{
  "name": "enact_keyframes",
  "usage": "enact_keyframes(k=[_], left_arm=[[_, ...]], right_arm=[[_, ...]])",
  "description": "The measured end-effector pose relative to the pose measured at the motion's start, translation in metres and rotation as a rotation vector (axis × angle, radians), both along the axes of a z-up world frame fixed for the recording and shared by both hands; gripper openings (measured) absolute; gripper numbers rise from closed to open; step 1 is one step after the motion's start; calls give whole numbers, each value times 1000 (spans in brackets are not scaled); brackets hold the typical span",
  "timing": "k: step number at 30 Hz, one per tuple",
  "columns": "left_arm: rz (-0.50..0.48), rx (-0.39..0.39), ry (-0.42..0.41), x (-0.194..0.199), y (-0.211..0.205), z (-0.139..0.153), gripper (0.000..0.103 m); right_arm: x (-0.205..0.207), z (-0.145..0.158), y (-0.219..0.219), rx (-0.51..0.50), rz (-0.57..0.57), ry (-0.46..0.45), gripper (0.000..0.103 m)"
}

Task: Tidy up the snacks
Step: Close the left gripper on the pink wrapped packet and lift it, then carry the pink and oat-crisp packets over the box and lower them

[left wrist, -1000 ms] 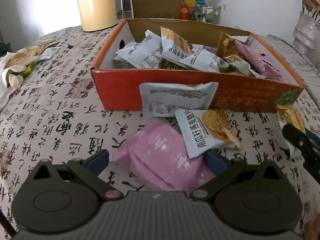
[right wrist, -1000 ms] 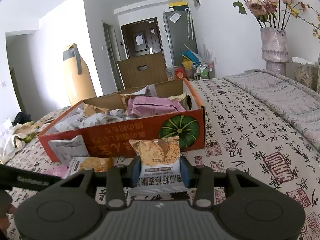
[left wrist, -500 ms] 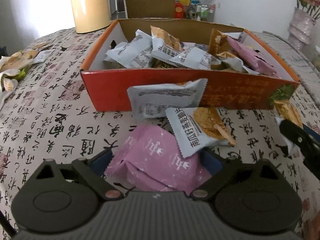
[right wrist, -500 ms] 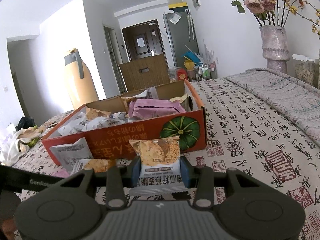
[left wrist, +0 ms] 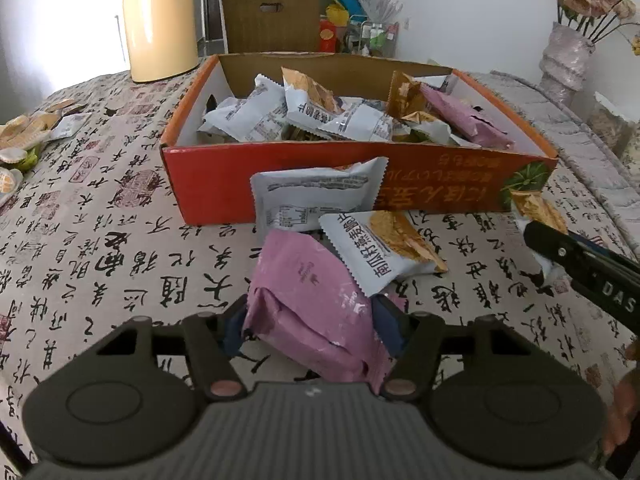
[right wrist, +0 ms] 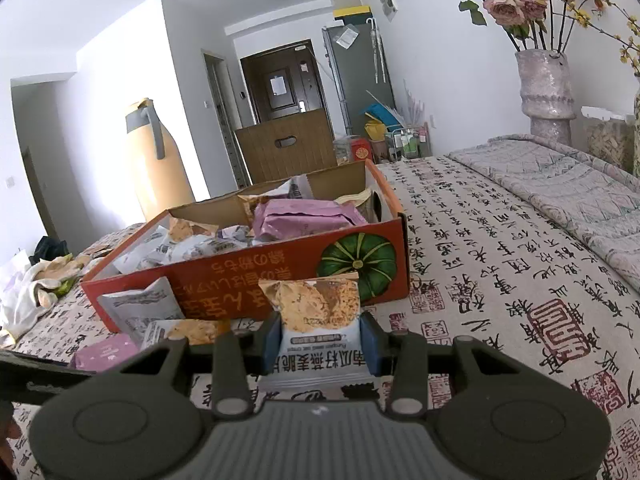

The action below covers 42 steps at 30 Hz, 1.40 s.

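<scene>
An orange cardboard box (left wrist: pixel 216 184) holds several snack packets; it also shows in the right wrist view (right wrist: pixel 240 280). My left gripper (left wrist: pixel 310 320) is shut on a pink snack packet (left wrist: pixel 308 300) lifted just above the tablecloth in front of the box. A white cracker packet (left wrist: pixel 384 244) rests on its far end. A white packet (left wrist: pixel 316 196) leans on the box's front wall. My right gripper (right wrist: pixel 320 340) is shut on a white and orange cracker packet (right wrist: pixel 316 316), held near the box's right front corner.
A yellow thermos (left wrist: pixel 158 20) stands behind the box at left. Loose wrappers and a white cloth (left wrist: pixel 20 148) lie at the table's left edge. A vase of dried roses (right wrist: pixel 546 88) stands at the far right. A folded grey cloth (right wrist: pixel 560 184) covers the right side.
My left gripper has closed in on the pink packet and raised it slightly. My right gripper has risen a little with its cracker packet.
</scene>
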<state>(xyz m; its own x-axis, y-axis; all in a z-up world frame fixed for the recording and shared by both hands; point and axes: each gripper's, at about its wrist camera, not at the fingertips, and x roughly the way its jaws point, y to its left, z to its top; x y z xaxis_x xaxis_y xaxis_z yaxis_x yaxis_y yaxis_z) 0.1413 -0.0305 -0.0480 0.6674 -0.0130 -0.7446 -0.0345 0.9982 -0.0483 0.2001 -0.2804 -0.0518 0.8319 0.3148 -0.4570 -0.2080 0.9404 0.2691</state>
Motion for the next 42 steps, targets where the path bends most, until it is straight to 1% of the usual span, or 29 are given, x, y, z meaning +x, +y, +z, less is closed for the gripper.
enact_keyframes(k=[4,8,12,13,20,42], left_arm=[[-14,3,-28,-8,2,5,56],[-33,1,-68,-17,4,13,38],[-58,0,-112,-27,3,23,27],[-62,1,-120,-29,3,25,25],[-70,5,-150,-36,1,33,22],[-80,19,-209,-56,0,50,22]], right_arm=[[0,0,0,0,0,-1,40],[0,0,0,0,-1,-1,40],[-1,0,-1,-3,-1,-4,40],[-1,0,0,-6,-1,-5,40],[-7,6,6,-40,20,-30,40],[-29,17,5,-40,28,-57,40]])
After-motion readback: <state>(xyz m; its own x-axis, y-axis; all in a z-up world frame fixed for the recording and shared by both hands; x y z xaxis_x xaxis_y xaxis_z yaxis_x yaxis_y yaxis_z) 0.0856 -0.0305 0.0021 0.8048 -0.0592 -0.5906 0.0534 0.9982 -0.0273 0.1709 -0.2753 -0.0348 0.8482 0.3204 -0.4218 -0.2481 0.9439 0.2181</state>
